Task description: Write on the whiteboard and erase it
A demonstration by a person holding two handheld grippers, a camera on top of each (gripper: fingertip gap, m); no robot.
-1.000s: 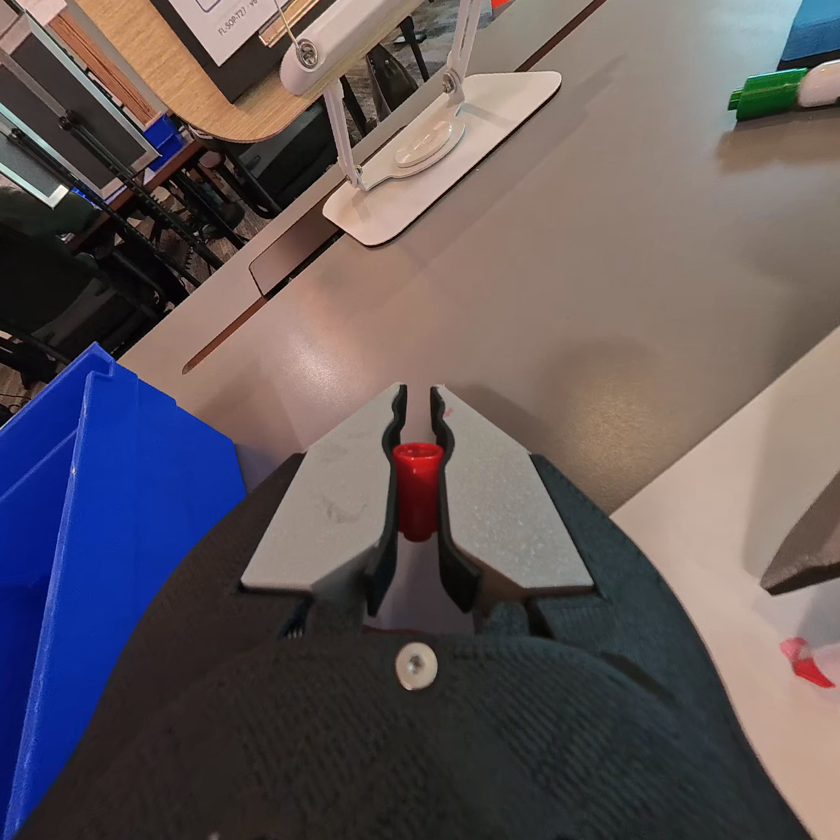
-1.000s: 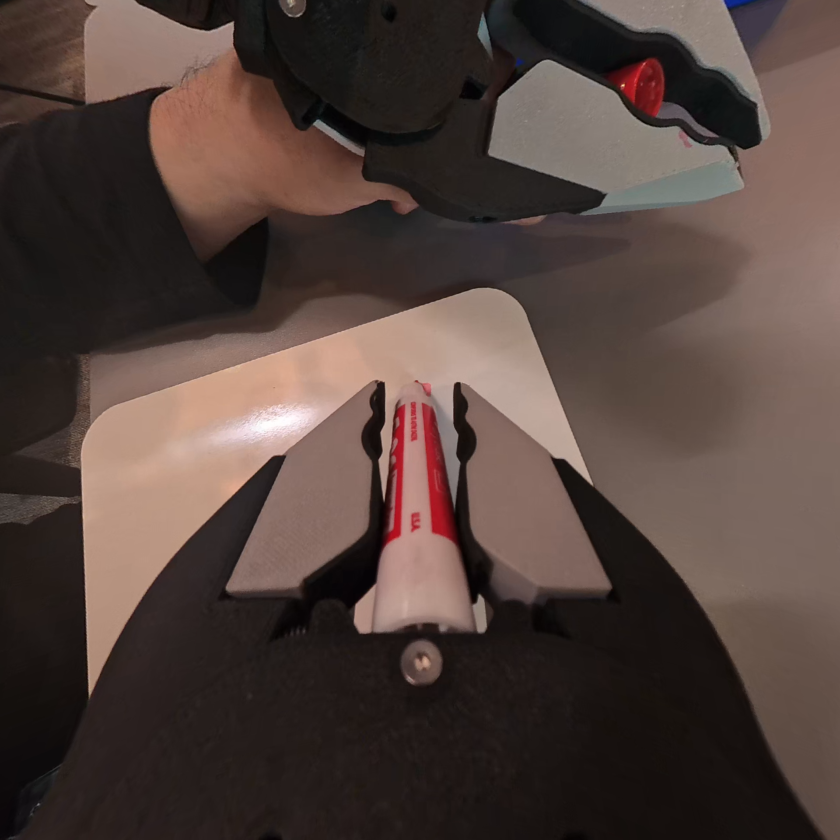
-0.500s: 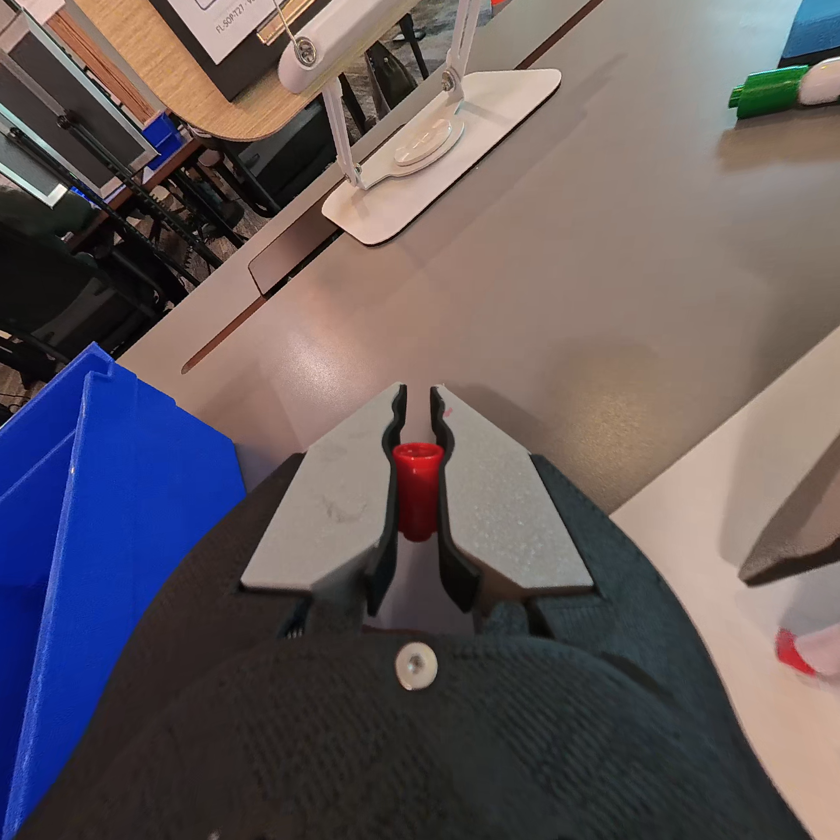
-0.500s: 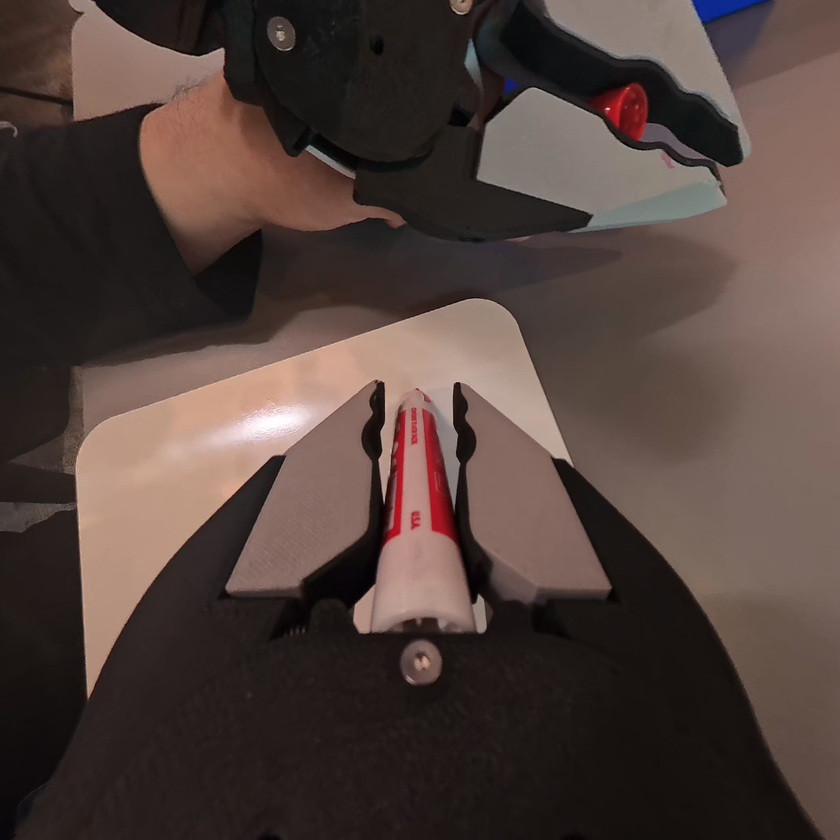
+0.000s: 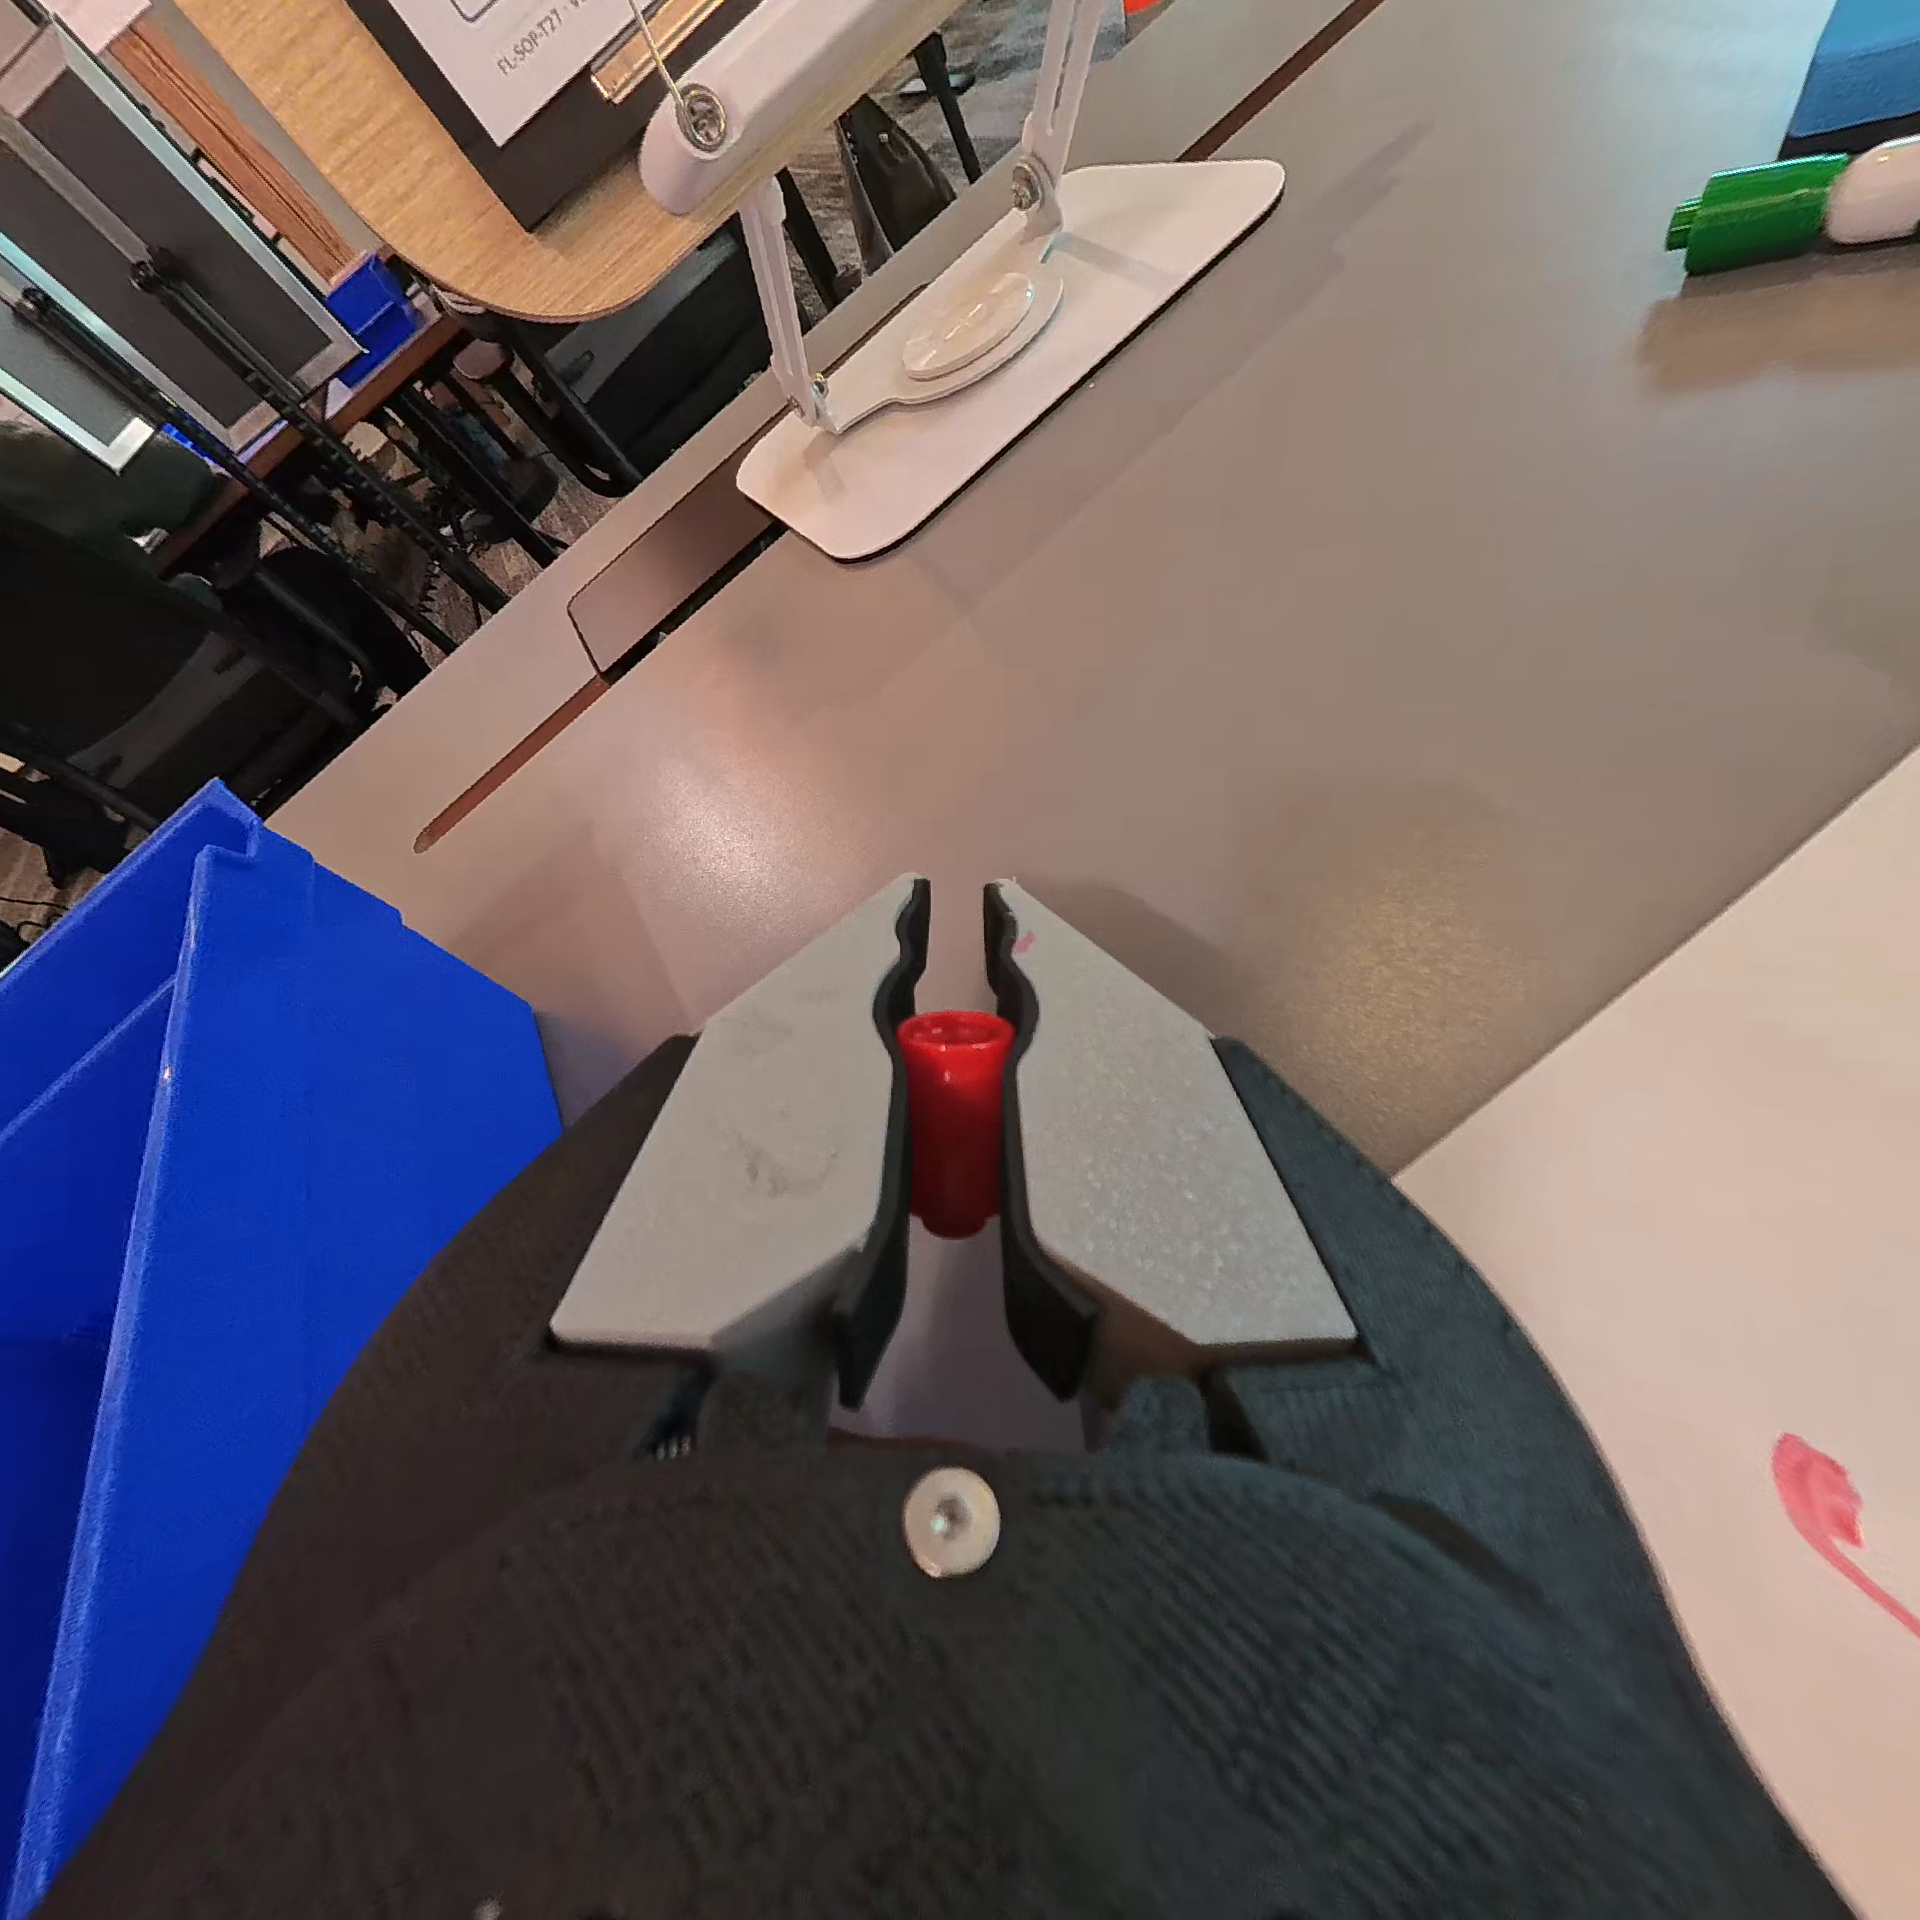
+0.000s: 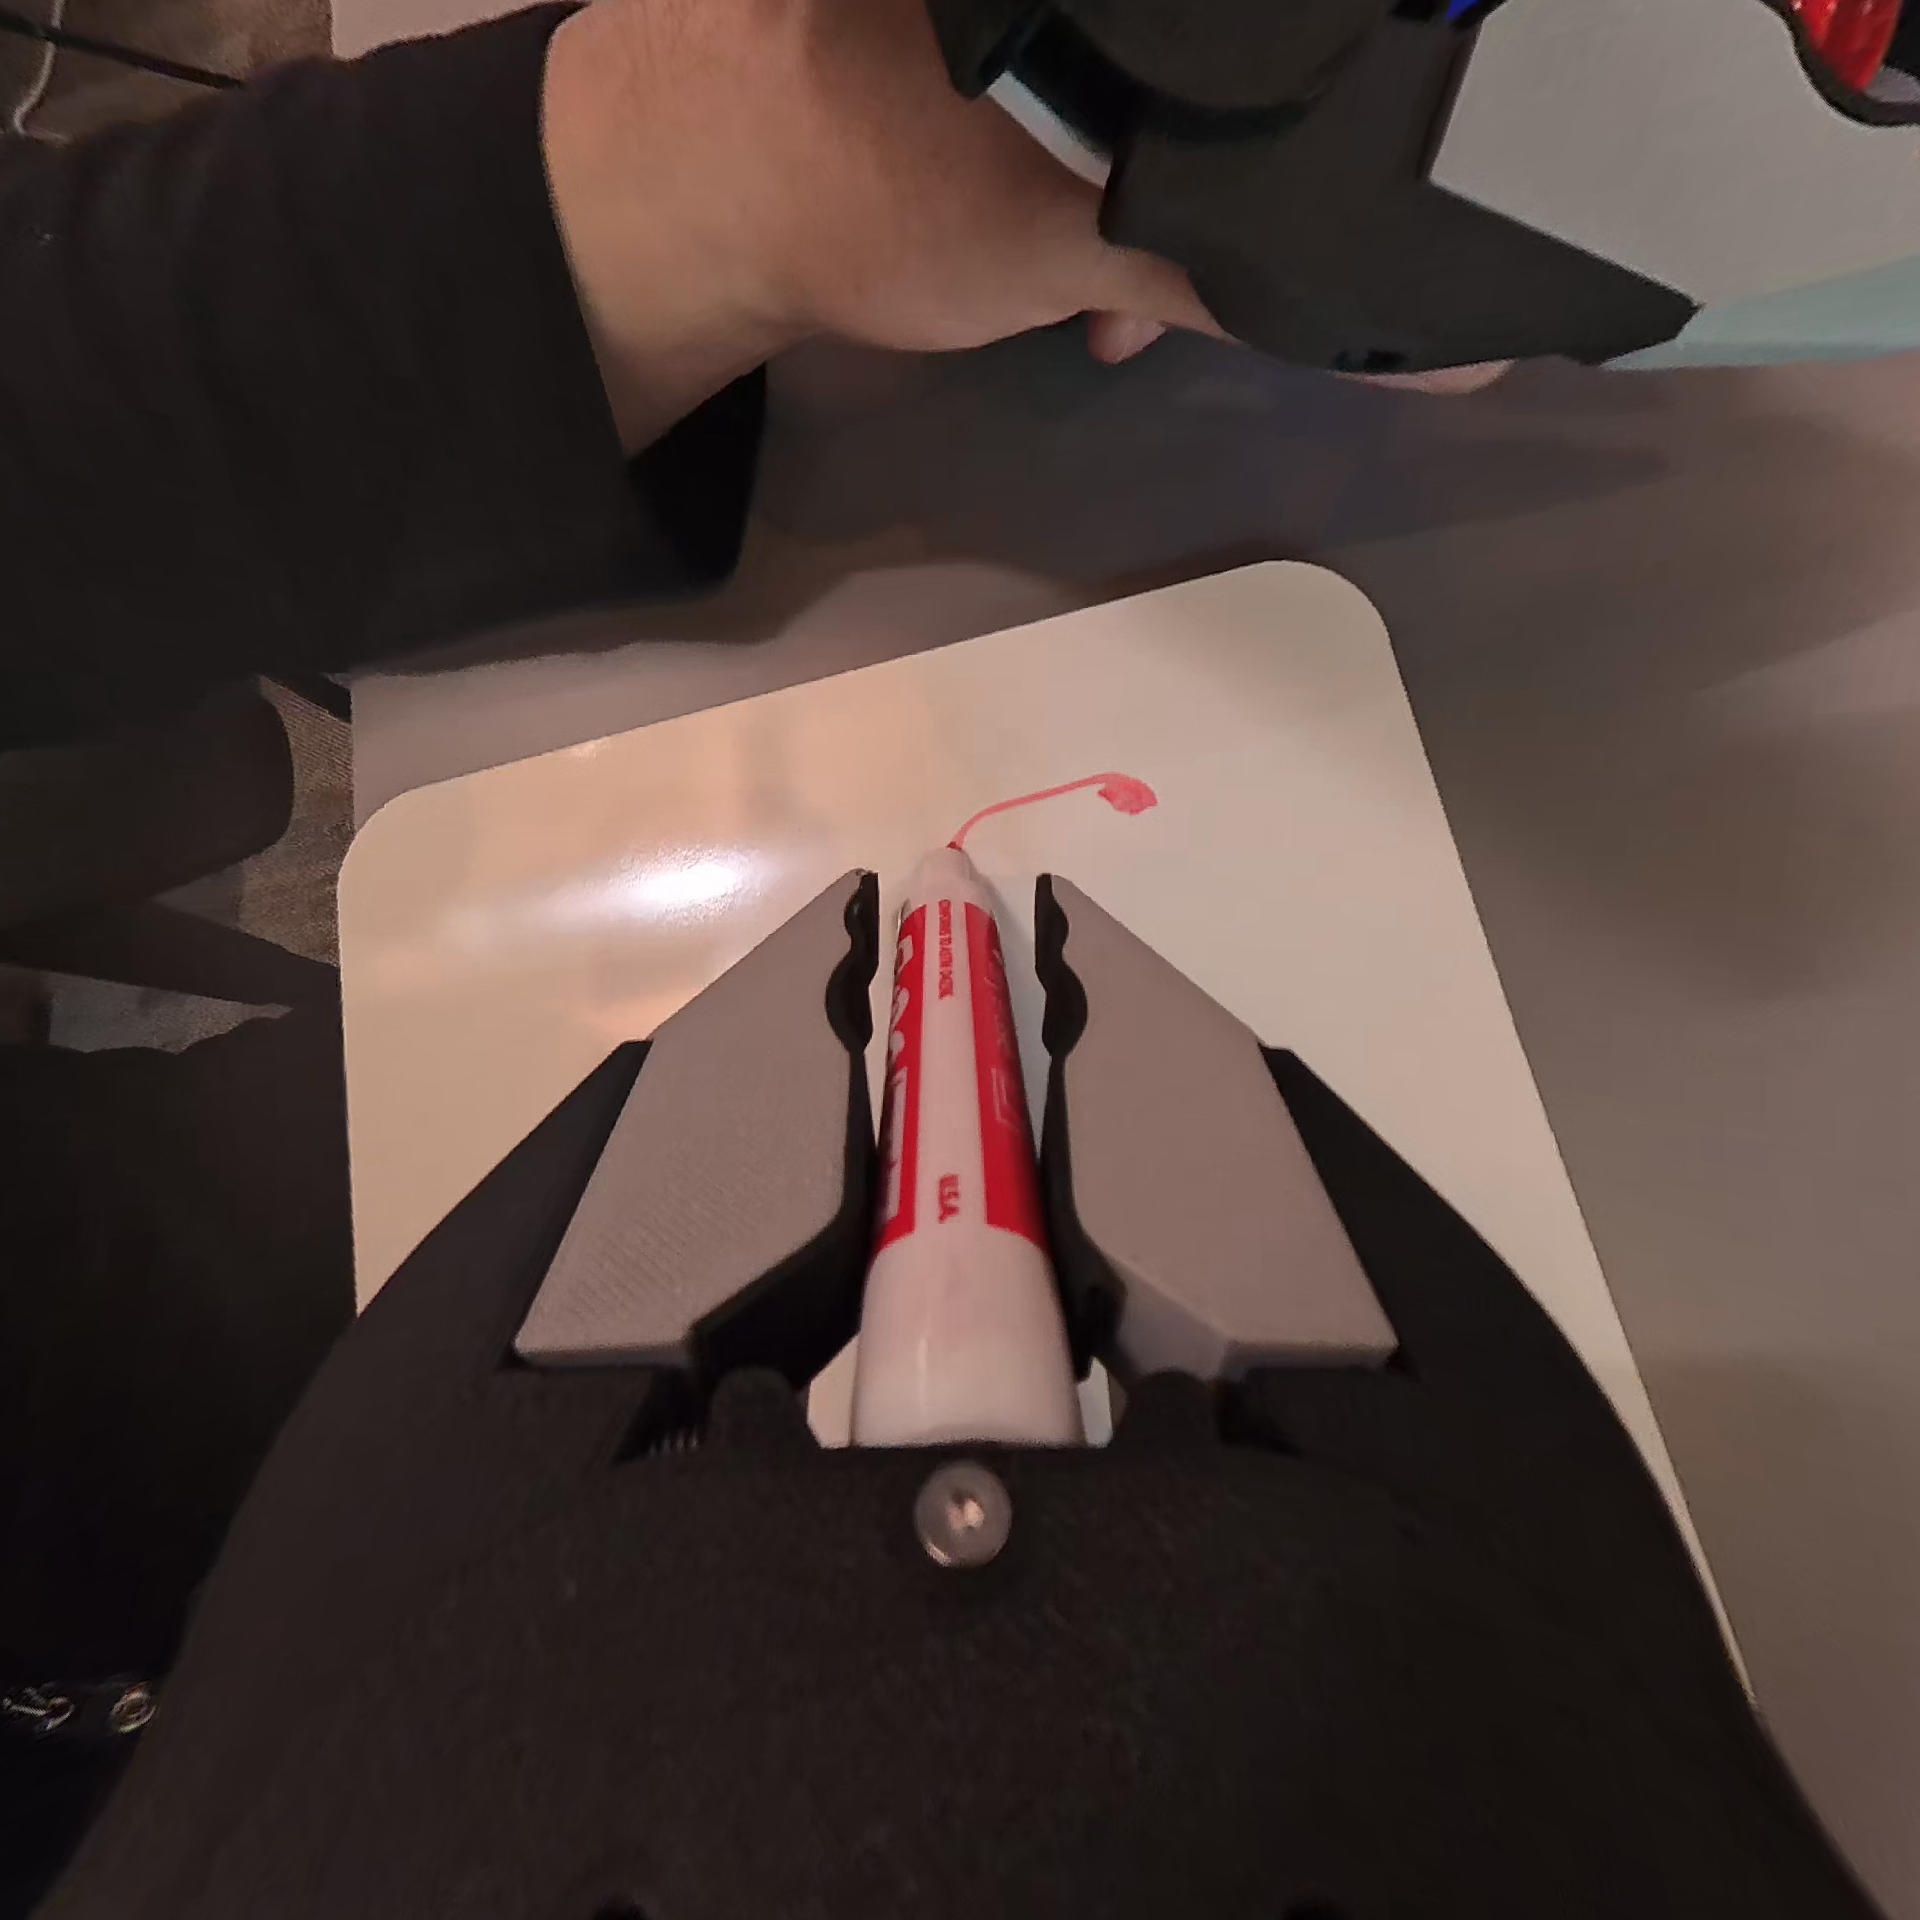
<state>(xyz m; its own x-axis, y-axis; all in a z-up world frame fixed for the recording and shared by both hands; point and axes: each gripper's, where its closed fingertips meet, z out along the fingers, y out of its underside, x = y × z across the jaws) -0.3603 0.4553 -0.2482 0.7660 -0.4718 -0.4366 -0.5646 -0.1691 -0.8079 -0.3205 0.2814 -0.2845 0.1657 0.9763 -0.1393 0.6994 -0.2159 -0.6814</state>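
Note:
My right gripper (image 6: 951,894) is shut on a white and red marker (image 6: 961,1122). The marker's tip rests on the white whiteboard (image 6: 623,935), at the end of a curved red line (image 6: 1039,805). My left gripper (image 5: 956,899) is shut on the marker's red cap (image 5: 954,1112) and hovers over the grey table (image 5: 1247,623) left of the board. The whiteboard (image 5: 1714,1195) and the red mark (image 5: 1818,1496) also show at the right of the left wrist view. The left gripper (image 6: 1351,208) and the hand (image 6: 831,187) holding it show at the top of the right wrist view.
A blue bin (image 5: 208,1195) stands close at the left gripper's left. A white lamp base (image 5: 997,353) stands farther off on the table. A green and white marker (image 5: 1787,208) lies at the far right beside a blue block (image 5: 1860,73). Some 20 centimeters of space lies between my two pairs of fingers.
The right gripper has drawn the marker toward itself across the board, leaving a curved red line. The left gripper has stayed still with the cap.

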